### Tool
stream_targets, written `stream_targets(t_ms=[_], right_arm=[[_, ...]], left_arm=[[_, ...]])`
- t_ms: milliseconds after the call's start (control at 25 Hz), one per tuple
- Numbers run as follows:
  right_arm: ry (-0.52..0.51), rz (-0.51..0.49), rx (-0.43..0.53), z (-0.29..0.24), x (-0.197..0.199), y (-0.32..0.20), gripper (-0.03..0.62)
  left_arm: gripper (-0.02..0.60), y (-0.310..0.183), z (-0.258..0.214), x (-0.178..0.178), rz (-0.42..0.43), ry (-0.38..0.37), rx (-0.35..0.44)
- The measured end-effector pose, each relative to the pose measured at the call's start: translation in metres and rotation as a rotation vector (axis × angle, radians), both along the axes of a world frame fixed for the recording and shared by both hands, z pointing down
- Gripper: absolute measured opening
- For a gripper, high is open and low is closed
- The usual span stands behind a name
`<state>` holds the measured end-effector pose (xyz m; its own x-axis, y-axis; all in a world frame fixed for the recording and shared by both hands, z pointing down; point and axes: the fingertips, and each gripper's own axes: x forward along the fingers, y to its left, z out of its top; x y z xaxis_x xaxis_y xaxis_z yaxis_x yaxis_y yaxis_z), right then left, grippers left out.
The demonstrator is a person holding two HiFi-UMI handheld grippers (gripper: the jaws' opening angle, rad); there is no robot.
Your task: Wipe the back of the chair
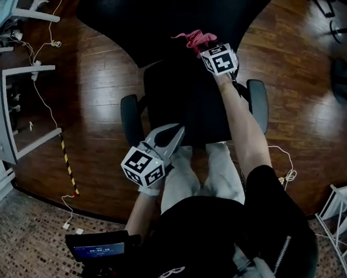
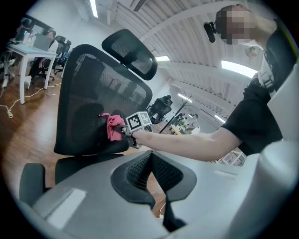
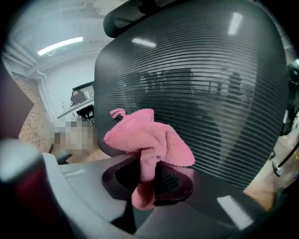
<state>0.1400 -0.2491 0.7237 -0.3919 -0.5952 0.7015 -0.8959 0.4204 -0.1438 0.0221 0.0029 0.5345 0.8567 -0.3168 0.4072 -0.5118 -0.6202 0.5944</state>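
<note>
A crumpled pink cloth (image 3: pixel 145 137) is bunching against the lower part of the office chair's upright black mesh backrest (image 3: pixel 210 93).

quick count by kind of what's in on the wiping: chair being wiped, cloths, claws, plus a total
black chair: 1
pink cloth: 1
claws: 2 (left claw shut on nothing, right claw shut on the pink cloth)
total: 4
</note>
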Motion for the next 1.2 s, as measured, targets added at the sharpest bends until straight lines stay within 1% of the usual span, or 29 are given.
stream_targets(t_ms=[160,280,480,640,800,880,1080,1120,1200], right_arm=[[-0.002,0.032,-0.004,0.003,0.036,0.007,0.046],[0.006,0.071,-0.003,0.005,0.061,0.012,0.046],[0.023,0.158,-0.004,0.007,0.095,0.021,0.046],[0.057,0.251,-0.011,0.01,0.12,0.029,0.046],[0.126,0.351,-0.01,0.01,0.139,0.037,0.046],[0.132,0.415,-0.018,0.013,0.145,0.041,0.044],[0.148,0.577,-0.046,0.024,0.164,0.054,0.044],[0.154,0.601,-0.048,0.026,0.167,0.056,0.044],[0.173,0.615,-0.051,0.03,0.165,0.057,0.043]], left_arm=[[-0.009,0.003,-0.001,0.028,0.021,0.008,0.0],[-0.009,0.005,-0.001,0.042,0.035,0.007,-0.002],[-0.009,0.007,-0.002,0.052,0.052,0.001,-0.005],[-0.009,0.01,-0.001,0.053,0.059,0.003,-0.008],[-0.009,0.012,0.0,0.05,0.059,0.009,-0.013],[-0.009,0.011,-0.001,0.043,0.05,0.012,-0.014],[-0.009,0.009,0.001,0.014,0.016,0.016,-0.021],[-0.009,0.009,0.001,0.007,0.007,0.016,-0.023],[-0.009,0.008,0.003,-0.008,-0.014,0.015,-0.026]])
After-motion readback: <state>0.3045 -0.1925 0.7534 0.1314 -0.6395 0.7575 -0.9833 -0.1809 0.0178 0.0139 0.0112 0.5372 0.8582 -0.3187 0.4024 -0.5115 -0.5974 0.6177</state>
